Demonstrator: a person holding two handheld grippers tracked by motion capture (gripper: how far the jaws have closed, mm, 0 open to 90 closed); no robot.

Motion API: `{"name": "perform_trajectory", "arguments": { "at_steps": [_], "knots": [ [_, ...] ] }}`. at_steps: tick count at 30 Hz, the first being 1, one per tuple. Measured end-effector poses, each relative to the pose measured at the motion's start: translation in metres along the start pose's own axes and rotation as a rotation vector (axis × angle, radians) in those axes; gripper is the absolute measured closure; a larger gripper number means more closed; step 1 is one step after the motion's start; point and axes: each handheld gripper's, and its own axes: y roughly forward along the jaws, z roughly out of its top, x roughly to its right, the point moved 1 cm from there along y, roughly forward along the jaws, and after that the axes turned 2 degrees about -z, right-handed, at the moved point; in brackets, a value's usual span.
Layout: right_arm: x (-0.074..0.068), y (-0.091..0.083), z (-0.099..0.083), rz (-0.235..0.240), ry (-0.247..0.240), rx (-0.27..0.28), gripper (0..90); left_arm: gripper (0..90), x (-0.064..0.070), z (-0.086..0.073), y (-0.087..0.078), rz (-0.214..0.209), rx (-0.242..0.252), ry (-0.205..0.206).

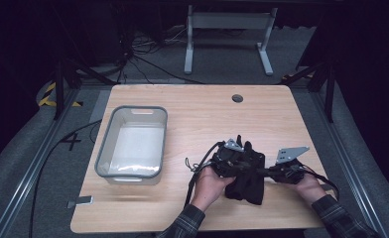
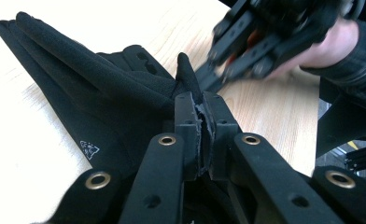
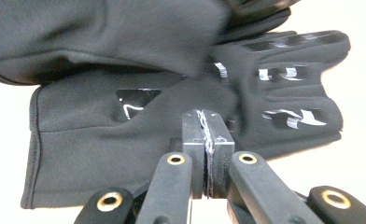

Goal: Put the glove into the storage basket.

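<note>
Grey bin point(image 1: 105, 148) sits left on the tabletop point(image 1: 197, 119), black gloves point(image 1: 245, 179) lie front-centre, left gripper point(image 1: 230, 159) jaws pinch a glove fold, right gripper point(image 1: 271, 172) jaws pressed together, glove fabric apparently between them.

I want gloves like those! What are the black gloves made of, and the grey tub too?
The black gloves look like soft matte fleece or knit fabric: they fold and show stitched seams. The shiny silvery patches on the fingers seem to be rubbery or reflective grip print. The grey tub looks like hard, smooth plastic, with see-through frosted walls and a darker rim.
</note>
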Motion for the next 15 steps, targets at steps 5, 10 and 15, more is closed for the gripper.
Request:
{"name": "perform_trajectory", "arguments": {
  "at_steps": [5,10,15],
  "knots": [
    [0.009,-0.008,-0.013,-0.002,0.043,-0.019,89.6,85.7,0.002,0.002,0.003,0.002,-0.004,0.004],
    [0.008,-0.001,-0.015,-0.003,0.028,-0.055,89.7,85.4,0.006,0.006,0.010,0.002,-0.015,0.020],
    [0.008,-0.001,-0.015,-0.004,0.029,-0.057,89.7,83.6,0.007,0.010,0.016,-0.020,-0.008,0.026]
  ]
}}
